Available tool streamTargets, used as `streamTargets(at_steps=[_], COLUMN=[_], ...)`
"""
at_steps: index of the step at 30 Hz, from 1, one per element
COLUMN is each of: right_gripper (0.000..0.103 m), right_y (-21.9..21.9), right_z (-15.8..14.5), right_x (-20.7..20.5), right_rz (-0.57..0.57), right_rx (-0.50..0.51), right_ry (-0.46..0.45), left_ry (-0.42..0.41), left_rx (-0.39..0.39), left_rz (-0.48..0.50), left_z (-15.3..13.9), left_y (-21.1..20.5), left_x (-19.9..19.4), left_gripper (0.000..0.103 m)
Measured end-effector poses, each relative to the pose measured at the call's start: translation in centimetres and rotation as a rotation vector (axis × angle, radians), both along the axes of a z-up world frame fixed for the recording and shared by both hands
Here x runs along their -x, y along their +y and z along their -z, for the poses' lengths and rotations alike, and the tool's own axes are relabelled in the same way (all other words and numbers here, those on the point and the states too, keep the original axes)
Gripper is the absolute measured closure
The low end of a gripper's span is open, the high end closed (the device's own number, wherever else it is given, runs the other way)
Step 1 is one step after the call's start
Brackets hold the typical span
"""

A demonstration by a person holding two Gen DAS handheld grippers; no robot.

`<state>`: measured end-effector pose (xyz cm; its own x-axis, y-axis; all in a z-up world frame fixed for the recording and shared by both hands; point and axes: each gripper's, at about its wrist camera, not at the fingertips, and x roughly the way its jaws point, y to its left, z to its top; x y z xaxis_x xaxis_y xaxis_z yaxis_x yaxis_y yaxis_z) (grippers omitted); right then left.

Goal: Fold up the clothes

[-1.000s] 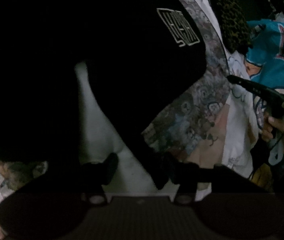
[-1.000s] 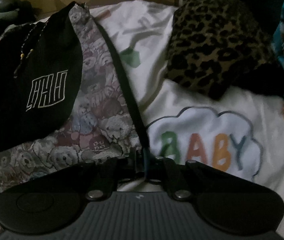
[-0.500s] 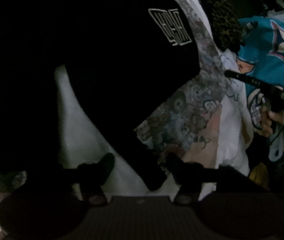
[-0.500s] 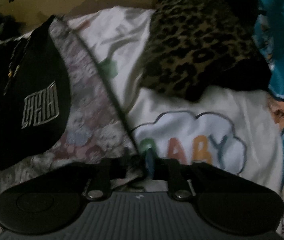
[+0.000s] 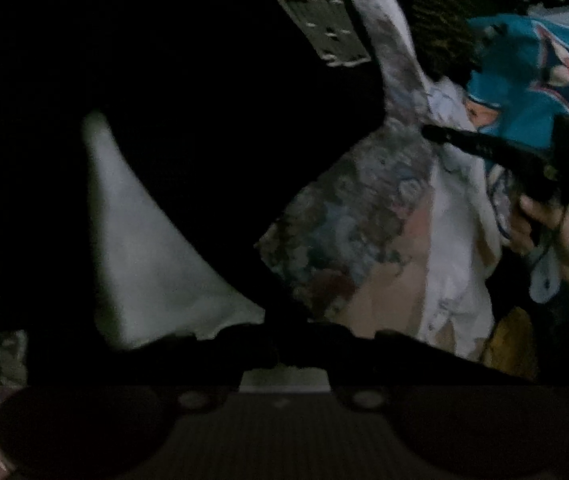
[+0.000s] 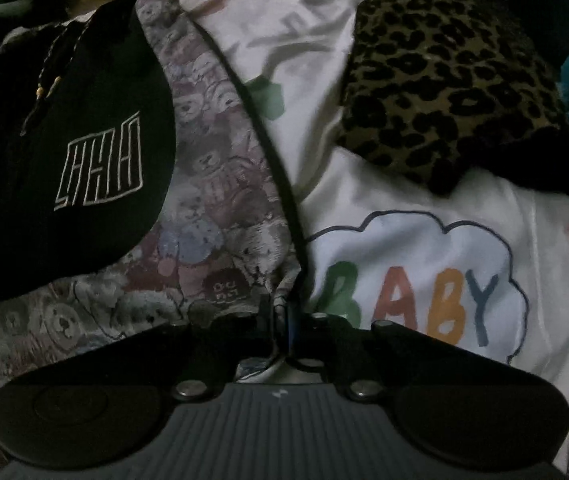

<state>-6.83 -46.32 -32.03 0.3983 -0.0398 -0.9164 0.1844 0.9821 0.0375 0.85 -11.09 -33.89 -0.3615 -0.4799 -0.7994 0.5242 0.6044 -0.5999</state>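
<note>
Black fabric: a black garment (image 6: 64, 152) with a white outlined logo is lying at the left of the pile and filling most of the dim left wrist view (image 5: 204, 140). It is overlapping the bear-print cloth (image 6: 212, 208), a greyish tapestry piece with a dark edge band running diagonally down toward the right gripper (image 6: 284, 320).

Right gripper: jaws are sitting together, pinching the corner of the bear-print cloth where the dark band ends; fabric is bunching up right at the tips. The jaws have just been opening and closing again, with that corner between them. In the left wrist view the same gripper (image 5: 436, 134) is reaching in from the right, held by a hand (image 5: 540, 224).

Left gripper (image 5: 284, 356): jaws are meeting, having just been closing on the lower end of the black garment, which is running down between them. The view is too dark to make out the pads themselves.

White "BABY" shirt (image 6: 424, 272): lying flat just right of the dark band, under the other items.

Leopard-print item (image 6: 444, 76): resting on the white shirt's upper part.

Teal printed fabric (image 5: 524, 80): lying at the far right edge.
</note>
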Motion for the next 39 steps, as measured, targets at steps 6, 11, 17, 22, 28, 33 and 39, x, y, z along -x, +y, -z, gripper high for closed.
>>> streamTargets(at_steps=[6, 11, 17, 22, 28, 33, 39], right_gripper=[0.099, 0.099, 0.099, 0.099, 0.099, 0.08, 0.069], right_y=[-1.2, -1.2, -1.2, -1.6, -2.4, -2.7, -2.5], right_z=[-0.9, -1.0, -0.7, -0.7, -0.6, -1.8, -4.3], right_x=[0.7, 0.9, 0.5, 0.7, 1.2, 1.6, 2.0], right_rz=[0.051, 0.063, 0.075, 0.091, 0.119, 0.142, 0.153], right_rx=[-0.007, -0.001, 0.024, 0.046, 0.026, 0.025, 0.017], right_ry=[-0.021, -0.01, 0.0, 0.007, 0.011, -0.016, -0.097], left_ry=[0.011, 0.029, 0.051, 0.042, 0.024, -0.05, -0.192], left_rx=[0.044, 0.025, 0.031, 0.016, 0.011, 0.055, 0.076], left_rz=[0.035, 0.033, 0.057, 0.048, -0.007, -0.072, -0.187], left_z=[-0.8, -0.1, 0.0, -0.1, -0.6, -3.3, -6.9], left_y=[-0.2, 0.3, 0.7, 1.3, 2.0, 3.1, 5.8], left_x=[0.5, 0.6, 0.9, 0.6, -0.9, -3.6, -7.7], left_gripper=[0.099, 0.099, 0.1, 0.1, 0.089, 0.073, 0.064])
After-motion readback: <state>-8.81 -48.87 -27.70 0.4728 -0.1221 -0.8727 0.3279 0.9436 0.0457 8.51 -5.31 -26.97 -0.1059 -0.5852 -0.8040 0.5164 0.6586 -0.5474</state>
